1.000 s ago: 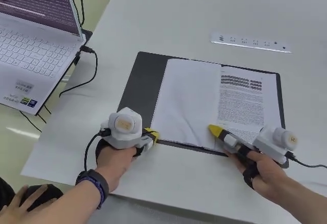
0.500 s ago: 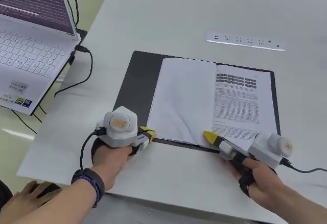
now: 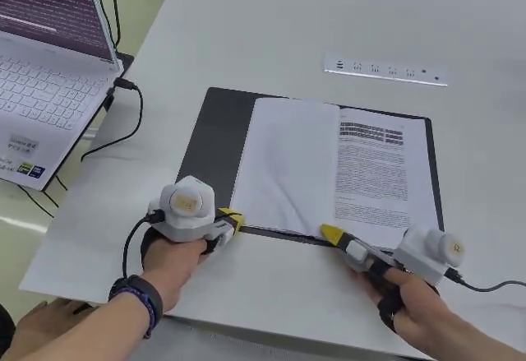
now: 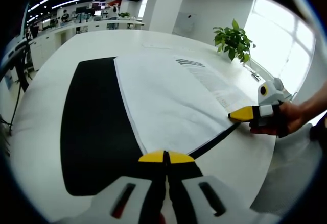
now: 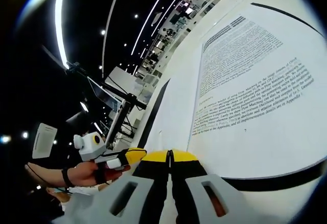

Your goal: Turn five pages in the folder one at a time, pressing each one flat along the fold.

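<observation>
Lying open on the white worktop (image 3: pixel 271 24), the folder (image 3: pixel 215 143) is seen with its black cover exposed on the left, a blank white page (image 3: pixel 288 164) in the middle and a printed page (image 3: pixel 378 172) on the right. The left hand-held gripper (image 3: pixel 233 218) is held at the near-left part of the folder, beside the near corner of the blank page; its yellow-tipped jaws are pressed together with nothing between them, and whether the tips touch the cover cannot be told. The right hand-held gripper (image 3: pixel 331 233) is held at the folder's near edge, close to the near end of the fold, its jaws likewise pressed together and nothing pinched. The two are kept well apart, with the blank page's near edge between them. An open laptop (image 3: pixel 41 90) is placed at the far left, with a dark cable (image 3: pixel 123 131) trailing across the worktop from its side. A socket strip (image 3: pixel 385 71) is set into the surface beyond the folder. In the left gripper view a potted plant (image 4: pixel 232 40) is seen at the far end.
</observation>
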